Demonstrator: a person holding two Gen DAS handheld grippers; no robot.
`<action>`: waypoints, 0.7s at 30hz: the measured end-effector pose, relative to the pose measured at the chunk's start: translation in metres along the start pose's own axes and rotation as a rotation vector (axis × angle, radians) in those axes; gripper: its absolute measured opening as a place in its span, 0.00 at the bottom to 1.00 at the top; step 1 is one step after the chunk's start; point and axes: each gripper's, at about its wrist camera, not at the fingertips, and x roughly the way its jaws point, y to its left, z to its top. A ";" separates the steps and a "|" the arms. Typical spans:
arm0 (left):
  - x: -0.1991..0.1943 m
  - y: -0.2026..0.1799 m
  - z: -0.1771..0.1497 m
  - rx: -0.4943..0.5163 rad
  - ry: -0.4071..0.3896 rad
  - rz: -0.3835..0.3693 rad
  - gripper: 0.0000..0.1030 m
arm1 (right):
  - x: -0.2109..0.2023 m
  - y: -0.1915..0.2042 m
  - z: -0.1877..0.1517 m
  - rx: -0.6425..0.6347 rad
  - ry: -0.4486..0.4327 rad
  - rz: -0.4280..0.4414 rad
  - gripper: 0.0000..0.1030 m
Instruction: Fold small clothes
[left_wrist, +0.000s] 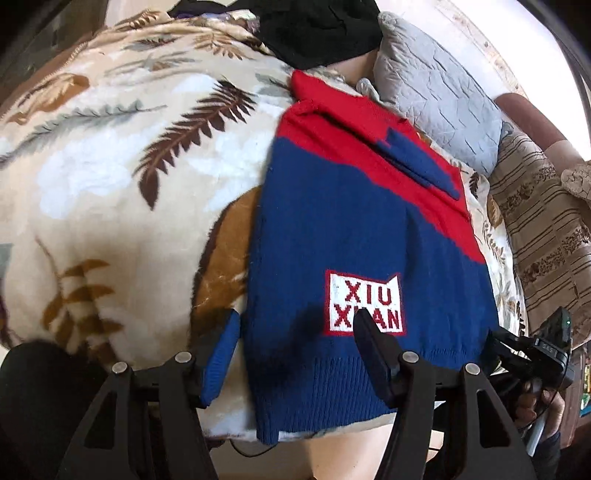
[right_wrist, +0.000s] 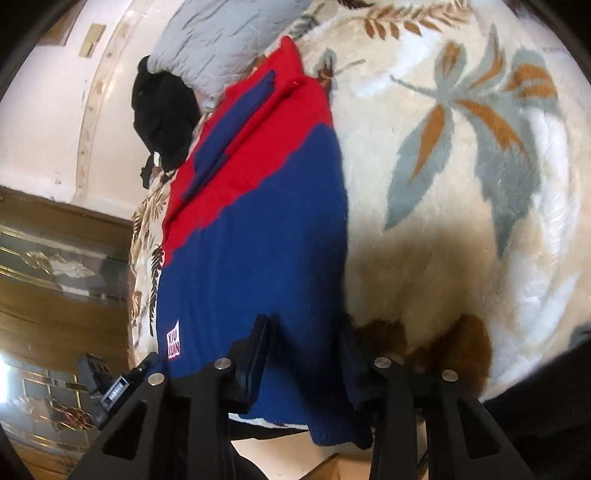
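A small blue and red knit sweater (left_wrist: 332, 229) with a white "XIU XIAN" patch (left_wrist: 364, 302) lies flat on a leaf-patterned fleece blanket (left_wrist: 110, 166), sleeves folded in over its back. My left gripper (left_wrist: 295, 332) is open, its jaws straddling the hem's left part; one finger (left_wrist: 369, 350) rests on the patch. The right wrist view shows the same sweater (right_wrist: 258, 240). My right gripper (right_wrist: 306, 332) is open over the hem's right corner, one finger (right_wrist: 258, 354) on the knit and the other at its edge.
A grey quilted pillow (left_wrist: 436, 92) and black clothing (left_wrist: 317, 29) lie beyond the sweater's collar. A striped cushion (left_wrist: 543, 236) is at the right. The blanket edge drops off by the hem. A glass-fronted wooden cabinet (right_wrist: 55, 266) stands beside the bed.
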 end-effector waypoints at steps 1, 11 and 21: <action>0.000 0.000 -0.002 -0.004 -0.005 0.000 0.66 | 0.001 0.000 -0.002 -0.007 0.004 0.016 0.63; -0.012 -0.007 -0.002 0.042 -0.013 0.025 0.07 | -0.013 0.021 -0.004 -0.107 0.011 -0.031 0.11; 0.009 0.004 -0.013 0.021 0.033 0.011 0.51 | 0.008 0.010 -0.012 -0.075 0.060 -0.023 0.57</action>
